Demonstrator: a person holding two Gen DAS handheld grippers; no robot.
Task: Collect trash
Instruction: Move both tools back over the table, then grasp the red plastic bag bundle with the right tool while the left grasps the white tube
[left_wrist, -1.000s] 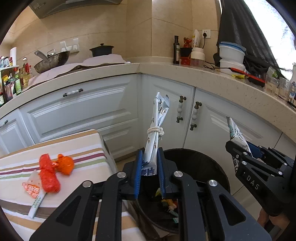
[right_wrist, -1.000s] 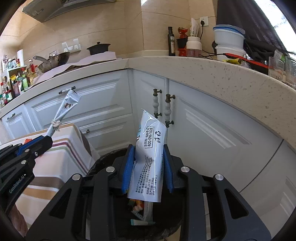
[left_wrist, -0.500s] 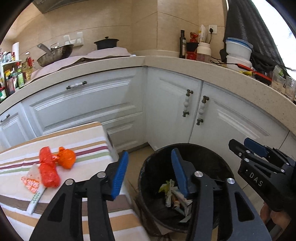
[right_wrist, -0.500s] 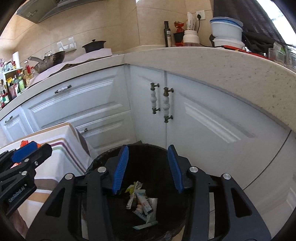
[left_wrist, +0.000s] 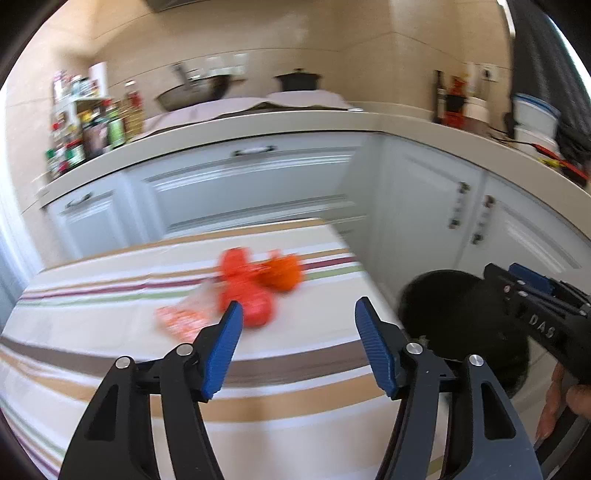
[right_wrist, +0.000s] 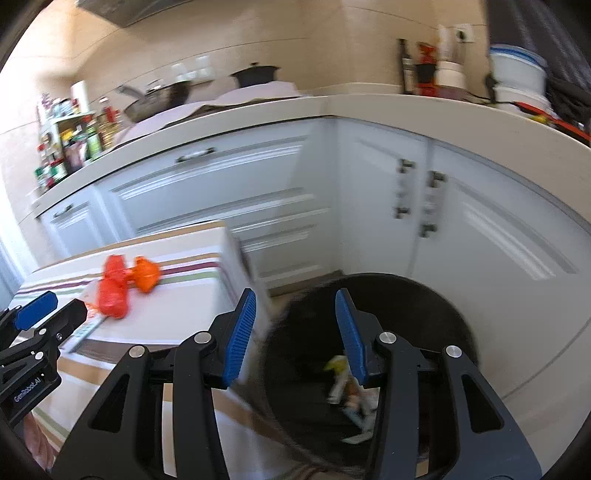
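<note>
Crumpled red-orange wrappers (left_wrist: 255, 284) and a flat white-and-orange packet (left_wrist: 181, 321) lie on the striped tablecloth (left_wrist: 110, 295). My left gripper (left_wrist: 297, 349) is open and empty, above the table just in front of the wrappers. The black trash bin (right_wrist: 388, 306) stands on the floor right of the table, with several wrappers (right_wrist: 351, 391) inside. My right gripper (right_wrist: 295, 341) is open and empty over the bin's left rim. The wrappers also show in the right wrist view (right_wrist: 118, 284). The right gripper shows at the right of the left wrist view (left_wrist: 535, 295).
White corner cabinets (left_wrist: 258, 184) with handles stand close behind the table and bin. The counter (right_wrist: 406, 107) above holds a wok, a pot, bottles and tubs. A spice rack (left_wrist: 81, 122) stands at far left. The table's right edge (right_wrist: 240, 266) is next to the bin.
Both grippers opened and dropped their packets into the bin. Since then the left gripper has swung left over the table toward the red wrappers; the right has shifted slightly left.
</note>
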